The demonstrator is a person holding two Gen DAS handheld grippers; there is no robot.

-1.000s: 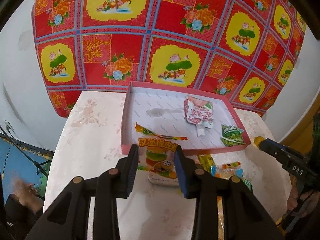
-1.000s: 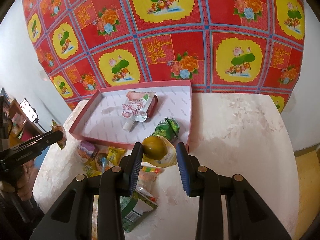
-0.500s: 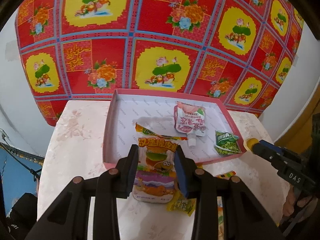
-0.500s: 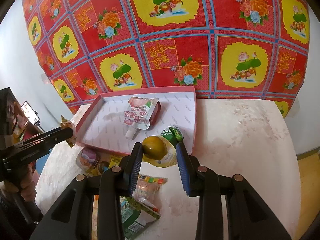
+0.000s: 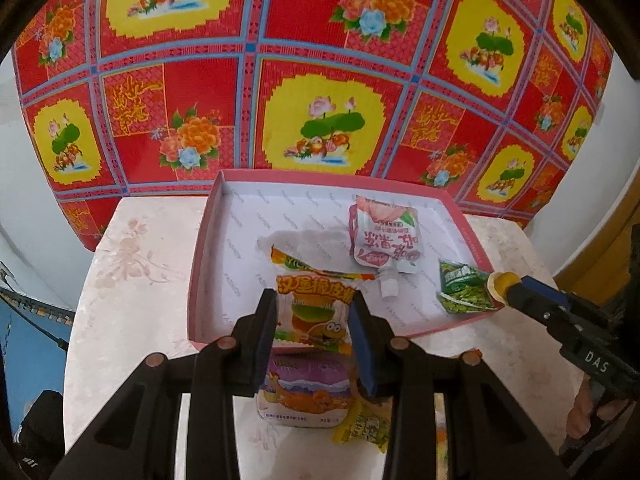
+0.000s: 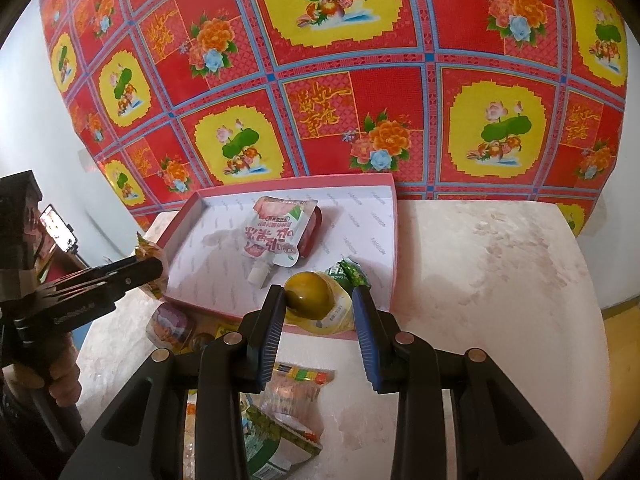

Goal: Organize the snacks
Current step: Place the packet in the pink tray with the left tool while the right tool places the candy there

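Orange burger packet (image 5: 314, 312) clamped in left tongs (image 5: 313, 320); right tongs (image 6: 319, 312) clamp yellow pouch (image 6: 316, 304).

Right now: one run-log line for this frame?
left gripper: shut on burger gummy packet | right gripper: shut on yellow packet | pink tray: pouch, green packet | phase: carrying to tray

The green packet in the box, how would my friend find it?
Look in the pink tray by the red flowery cloth. Near its right front corner lies the small green packet, beside the white spouted pouch. It is the only green one there.
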